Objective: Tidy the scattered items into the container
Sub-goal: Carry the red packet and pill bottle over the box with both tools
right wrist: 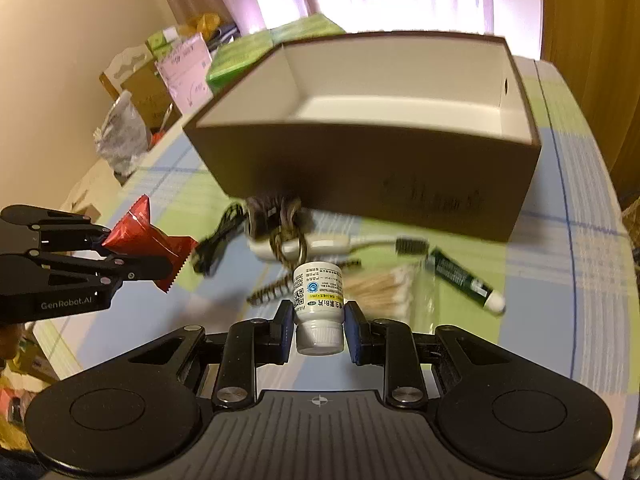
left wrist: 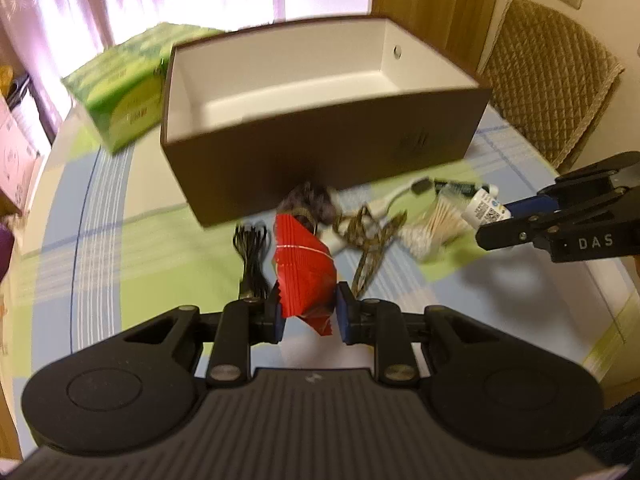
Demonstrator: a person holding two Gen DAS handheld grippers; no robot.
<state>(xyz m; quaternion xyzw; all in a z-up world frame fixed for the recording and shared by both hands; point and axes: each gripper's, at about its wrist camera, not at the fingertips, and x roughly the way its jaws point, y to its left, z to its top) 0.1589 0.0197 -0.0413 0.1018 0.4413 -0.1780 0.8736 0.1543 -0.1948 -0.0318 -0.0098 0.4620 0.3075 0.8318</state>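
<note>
Between my left tongs (left wrist: 308,312) sat the red packet (left wrist: 304,268), clenched at its lower end, so most of it stood out forward and could swing. My right tongs (right wrist: 318,330) were clenched on the small white bottle (right wrist: 319,304), with the pads near its cap and the labelled body pointing ahead. Both things were in the air above the desk (left wrist: 104,216), short of the brown box (left wrist: 320,160).

Just beyond the tongs the rest lay scattered before the near wall of the box: a black cable (left wrist: 251,256), a braided cord (left wrist: 370,248), cotton swabs (right wrist: 380,284), a white adapter (right wrist: 320,246) and a dark green tube (right wrist: 460,278).

I judged that the good way was to lift each load higher than the near wall first, then bring it well over the white inside before letting go. I would release one side at a time, because the box looked light and a bump on its rim could push it. Its inside appeared empty.
</note>
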